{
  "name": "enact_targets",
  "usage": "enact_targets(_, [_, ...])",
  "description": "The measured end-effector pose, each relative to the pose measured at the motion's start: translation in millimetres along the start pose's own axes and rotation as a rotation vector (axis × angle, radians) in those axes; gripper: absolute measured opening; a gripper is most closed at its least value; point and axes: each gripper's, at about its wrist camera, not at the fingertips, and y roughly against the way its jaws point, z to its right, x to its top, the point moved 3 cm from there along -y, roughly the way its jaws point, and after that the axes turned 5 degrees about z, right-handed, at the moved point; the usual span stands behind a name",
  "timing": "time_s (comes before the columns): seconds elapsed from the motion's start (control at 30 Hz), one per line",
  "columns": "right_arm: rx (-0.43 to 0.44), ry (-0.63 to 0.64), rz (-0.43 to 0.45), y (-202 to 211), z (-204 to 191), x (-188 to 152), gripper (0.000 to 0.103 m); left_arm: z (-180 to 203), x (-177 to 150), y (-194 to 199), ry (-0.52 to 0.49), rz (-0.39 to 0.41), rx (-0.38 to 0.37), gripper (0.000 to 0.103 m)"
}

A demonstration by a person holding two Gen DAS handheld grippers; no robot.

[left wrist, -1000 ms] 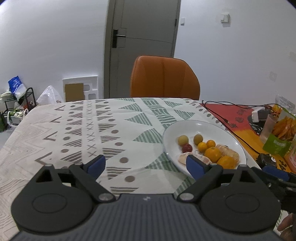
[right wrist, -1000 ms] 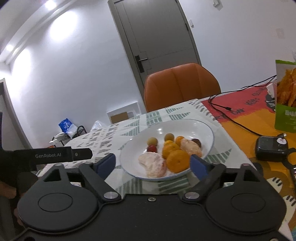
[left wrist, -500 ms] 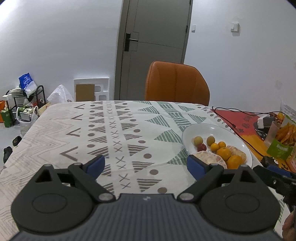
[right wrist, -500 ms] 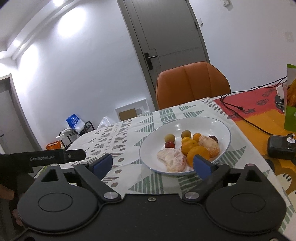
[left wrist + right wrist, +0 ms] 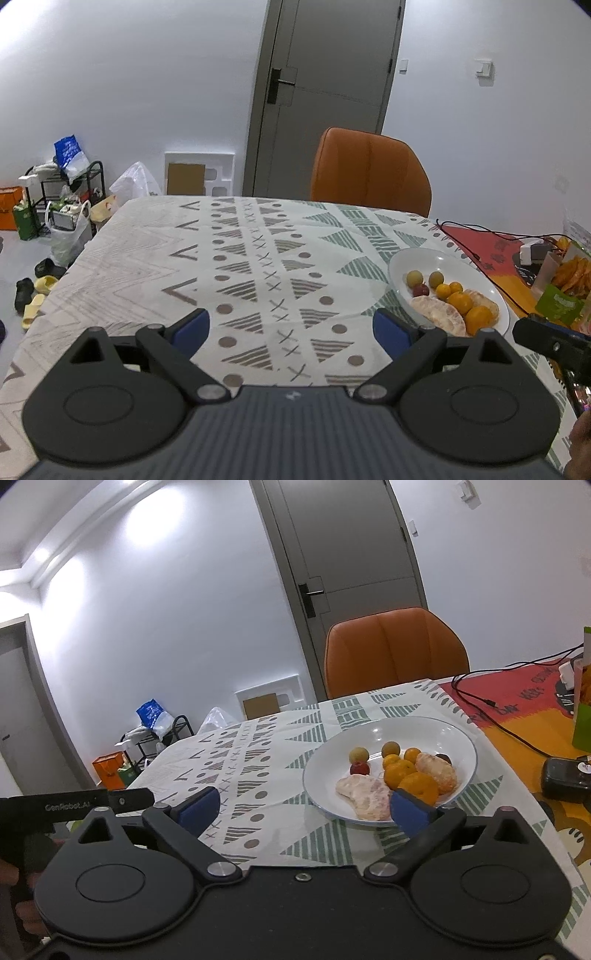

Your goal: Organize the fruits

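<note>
A white plate (image 5: pixel 458 738) (image 5: pixel 413 258) sits on the patterned tablecloth and holds several fruits: oranges (image 5: pixel 419 788) (image 5: pixel 460 302), peeled citrus pieces (image 5: pixel 364 792) (image 5: pixel 437 315), a small red fruit (image 5: pixel 359 768) and small yellow-brown fruits (image 5: pixel 358 754). My right gripper (image 5: pixel 304 808) is open just short of the plate's near rim, nothing between its blue fingertips. My left gripper (image 5: pixel 291 328) is open over bare tablecloth, left of the plate, holding nothing.
An orange chair (image 5: pixel 369 170) stands at the far table edge before a grey door (image 5: pixel 325 92). To the right lie a black cable (image 5: pixel 498 720), a black box (image 5: pixel 565 779) and a green snack bag (image 5: pixel 565 288). Bags and a rack (image 5: pixel 62 199) crowd the floor at left.
Both grippers have drawn back and up from the plate, so it looks smaller and farther. Their jaws have stayed open, and the fruits have not moved.
</note>
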Motion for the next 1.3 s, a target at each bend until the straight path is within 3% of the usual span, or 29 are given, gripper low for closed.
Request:
enact_targets(0.2, [0.039,0.012,-0.007,5.3,-9.9,0.0,0.103,-11.5,-0.3,14.1,0.012,0.007,0.022,0.095])
enact_targets(0.33, [0.052,-0.012,-0.017,8.1,-10.7,0.6,0.103,-18.6,-1.6,23.8,0.029,0.017,0.034,0.103])
enact_targets(0.8, [0.014,0.033,-0.038,24.7,-18.6,-7.3,0.103,-30.3,-13.8,44.5,0.024,-0.011,0.037,0.103])
enact_targets(1.3, [0.039,0.065,-0.049,36.5,-35.2,-11.3,0.103,-36.3,-24.9,59.6,-0.025,-0.044,0.058,0.103])
